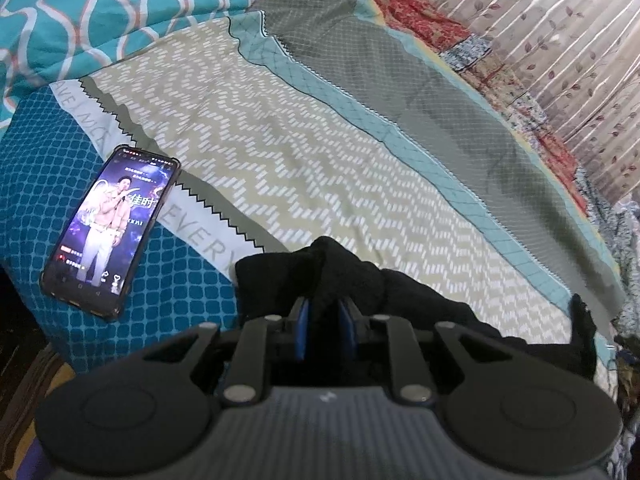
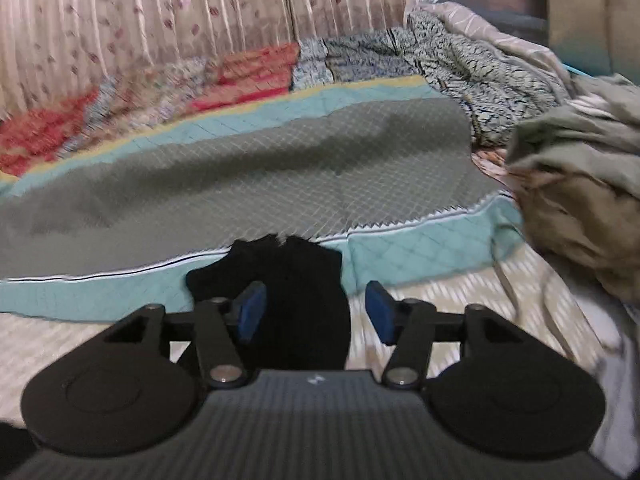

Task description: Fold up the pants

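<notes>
The black pants (image 1: 360,280) lie bunched on the patterned bedspread (image 1: 280,160) at the near edge of the bed. My left gripper (image 1: 325,320) is shut on a fold of the black pants, its blue pads pressed on the fabric. In the right wrist view an end of the black pants (image 2: 296,304) lies flat between the fingers of my right gripper (image 2: 316,312). The right gripper is open, and its blue pads (image 2: 380,316) stand apart on either side of the cloth. That view is blurred.
A phone (image 1: 110,224) with a lit screen lies on the blue checked sheet at the left. A heap of olive and tan clothes (image 2: 580,184) sits at the right. A crumpled blanket (image 2: 460,72) and curtains (image 2: 160,12) lie beyond the bed.
</notes>
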The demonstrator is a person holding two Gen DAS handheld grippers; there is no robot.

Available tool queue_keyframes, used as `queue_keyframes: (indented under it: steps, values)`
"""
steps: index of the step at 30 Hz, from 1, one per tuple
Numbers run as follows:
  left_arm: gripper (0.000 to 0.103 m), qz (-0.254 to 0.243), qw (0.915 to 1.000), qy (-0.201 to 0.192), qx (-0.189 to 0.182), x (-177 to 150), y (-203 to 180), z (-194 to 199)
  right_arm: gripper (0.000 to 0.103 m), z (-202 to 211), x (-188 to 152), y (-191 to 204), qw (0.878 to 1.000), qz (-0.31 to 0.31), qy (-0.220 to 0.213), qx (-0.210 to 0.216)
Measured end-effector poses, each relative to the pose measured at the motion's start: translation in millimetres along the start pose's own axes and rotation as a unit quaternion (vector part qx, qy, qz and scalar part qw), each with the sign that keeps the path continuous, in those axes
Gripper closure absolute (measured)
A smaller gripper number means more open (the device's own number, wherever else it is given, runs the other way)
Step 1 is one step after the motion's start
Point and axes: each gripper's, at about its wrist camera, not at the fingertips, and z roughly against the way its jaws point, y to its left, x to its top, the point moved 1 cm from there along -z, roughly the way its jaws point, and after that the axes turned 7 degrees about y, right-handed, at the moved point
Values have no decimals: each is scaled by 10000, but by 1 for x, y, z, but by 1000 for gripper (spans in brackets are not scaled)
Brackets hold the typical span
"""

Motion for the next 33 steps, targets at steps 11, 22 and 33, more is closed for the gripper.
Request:
queue_keyframes:
  steps: [11, 22, 33]
  values:
    - [86, -89, 9989, -5, 457, 6, -13, -13, 90, -56, 10, 4, 9989, -116, 298, -331]
    - [86, -295, 9995, -83, 106, -9, -3, -7, 79, 105, -51, -121, 9755, -1089, -452, -1857]
    - [56, -523, 9958, -690, -309, 11, 9, 32, 55, 168, -154, -62, 9785, -1585, -439, -1248]
